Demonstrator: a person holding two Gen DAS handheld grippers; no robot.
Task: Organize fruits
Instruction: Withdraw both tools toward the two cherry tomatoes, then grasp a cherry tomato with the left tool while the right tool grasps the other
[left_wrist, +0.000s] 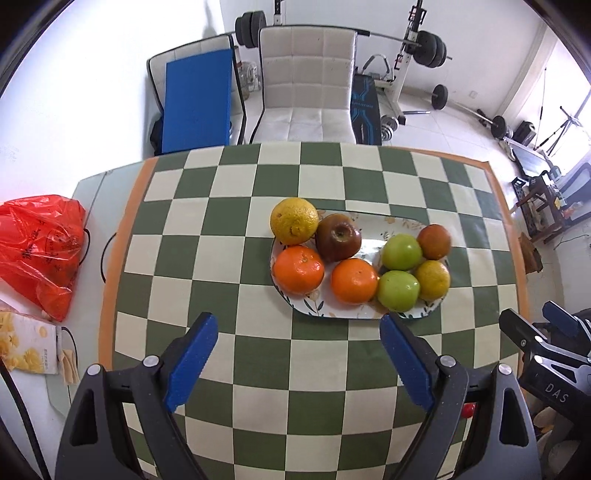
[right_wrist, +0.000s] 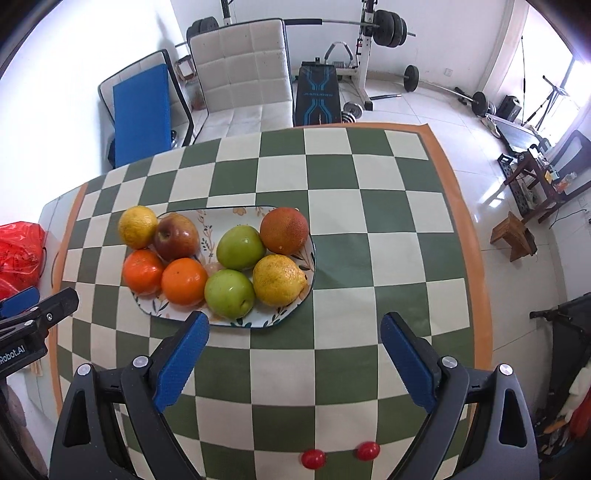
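Observation:
A floral oval plate on the green-and-white checked tablecloth holds several fruits. On its left are a yellow citrus, a red apple and two oranges. On its right are two green apples, a yellow citrus and a reddish orange. My left gripper hangs open above the cloth, near side of the plate, nothing between its fingers. My right gripper is open and empty too, over the plate's near right edge.
Two small red tomatoes lie at the cloth's near edge. A red plastic bag and a snack box sit at the table's left end. A white chair stands behind the table, with gym weights beyond.

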